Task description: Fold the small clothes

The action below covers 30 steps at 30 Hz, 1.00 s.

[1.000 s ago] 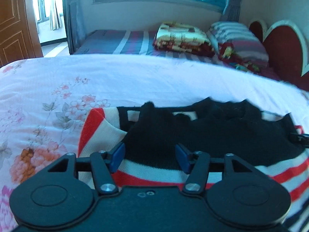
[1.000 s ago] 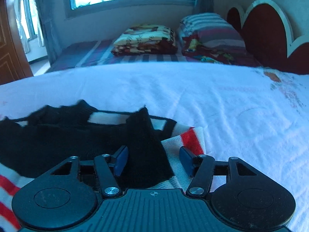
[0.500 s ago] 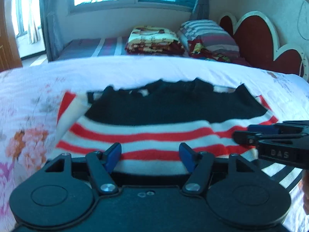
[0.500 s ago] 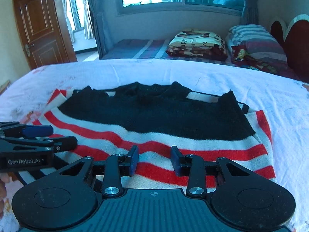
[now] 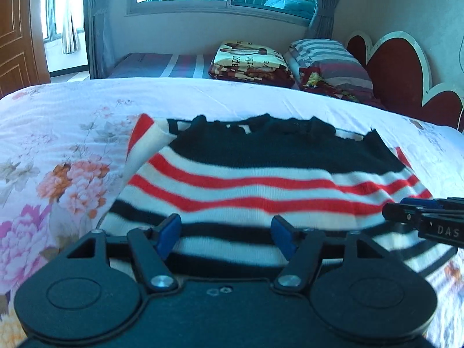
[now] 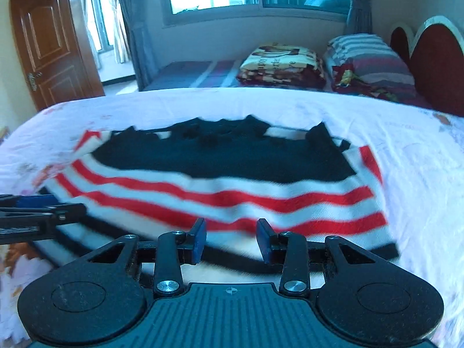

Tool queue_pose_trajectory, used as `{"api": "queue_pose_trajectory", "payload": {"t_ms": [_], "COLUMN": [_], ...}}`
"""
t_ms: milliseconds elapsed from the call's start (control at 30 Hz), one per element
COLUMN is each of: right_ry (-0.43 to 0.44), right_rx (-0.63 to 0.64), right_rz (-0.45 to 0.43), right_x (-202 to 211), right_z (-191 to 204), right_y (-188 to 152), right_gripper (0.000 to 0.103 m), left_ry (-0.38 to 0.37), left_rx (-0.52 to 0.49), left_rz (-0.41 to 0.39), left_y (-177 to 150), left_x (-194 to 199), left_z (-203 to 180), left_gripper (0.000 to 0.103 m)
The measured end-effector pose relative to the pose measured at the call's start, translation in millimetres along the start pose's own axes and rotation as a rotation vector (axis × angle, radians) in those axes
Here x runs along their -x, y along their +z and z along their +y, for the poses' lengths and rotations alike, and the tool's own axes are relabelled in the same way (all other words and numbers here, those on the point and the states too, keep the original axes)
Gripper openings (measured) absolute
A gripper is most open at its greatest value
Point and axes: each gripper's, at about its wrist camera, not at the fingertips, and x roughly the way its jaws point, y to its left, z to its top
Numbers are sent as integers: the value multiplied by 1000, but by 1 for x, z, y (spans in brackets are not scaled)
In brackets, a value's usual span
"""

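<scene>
- Knitted striped sweater [image 5: 261, 174] spread flat on the bed [image 5: 72, 133], folded so a solid black band lies on top at the far side, ragged along its far edge.
- Nearer, soft ribbed bands of white and red, then narrow black-and-white stripes at the closest hem; a red-and-cream sleeve edge poking out at far left.
- Bed cover smooth and pale, printed with pink and orange flowers on the left part, lightly creased.
- Left gripper [image 5: 227, 236] low over the near hem, black plastic body with round discs and blue pads on its fingertips [image 5: 168, 233]; jaws parted wide, nothing between them.
- Right gripper [image 6: 231, 240] likewise over the near hem, ridged black housing, blue pads; jaws parted, released, not gripping cloth.
- Each gripper's tip visible at the edge of the other's view, just above the sweater's near corners.
- Beyond the bed: a second bed with a striped cover, a folded patterned blanket [image 5: 250, 59], a striped pillow [image 5: 327, 56], a scalloped red headboard [image 5: 400, 69] with white trim.
- Brown panelled wooden door [image 6: 49, 46] at left.
</scene>
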Motion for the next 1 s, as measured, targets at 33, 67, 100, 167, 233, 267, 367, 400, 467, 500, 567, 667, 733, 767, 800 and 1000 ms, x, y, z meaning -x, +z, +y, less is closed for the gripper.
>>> {"api": "queue_pose_trajectory", "payload": {"t_ms": [33,67,100,167,233,267,367,400,467,500,567,667,733,767,800,1000], "right_ry": [2,0,-7,-29,-45,-48,-49,-44,-46,-59,-93,-91,-82,-81,-79,-50], "right_rx": [1,6,13,27,30,38,18,-3,-21,-16,-3,-40,-50,-47,-41,-37], "right_rz": [4,7,11,37,61,56,63,55,35,31,58,75,62,51,44,21], "right_x": [3,4,4,-1,-7,-6,1,5,12,13,7,6,13,17,19,26], "right_z": [4,7,11,15,15,16,16,14,14,15,15,8,9,11,12,22], "right_y": [-4,-8,-12,-21,-30,-31,-30,-30,-29,-29,-32,-35,-32,-31,-30,-22], "right_gripper": [38,38,38,38,38,38,38,38,38,38,38,38,38,38,38,38], "left_ry": [4,9,17,26,32,34,36,33,25,22,23,28,25,24,23,6], "left_rx": [-4,-11,-16,-10,-12,-12,-13,-4,16,25,43,46,51,58,70,169], "left_rz": [4,9,15,42,63,60,69,74,77,79,83,89,92,93,95,107], "left_y": [-3,-6,-9,-15,-20,-22,-22,-21,-20,-19,-19,-19,-17,-16,-15,-12], "left_x": [1,1,0,-5,-10,-9,-6,-4,-1,0,0,0,4,6,8,19], "left_z": [0,0,0,1,2,2,2,2,5,6,9,8,8,9,10,24], "left_gripper": [68,68,68,68,68,68,69,69,71,72,74,74,76,80,84,92]}}
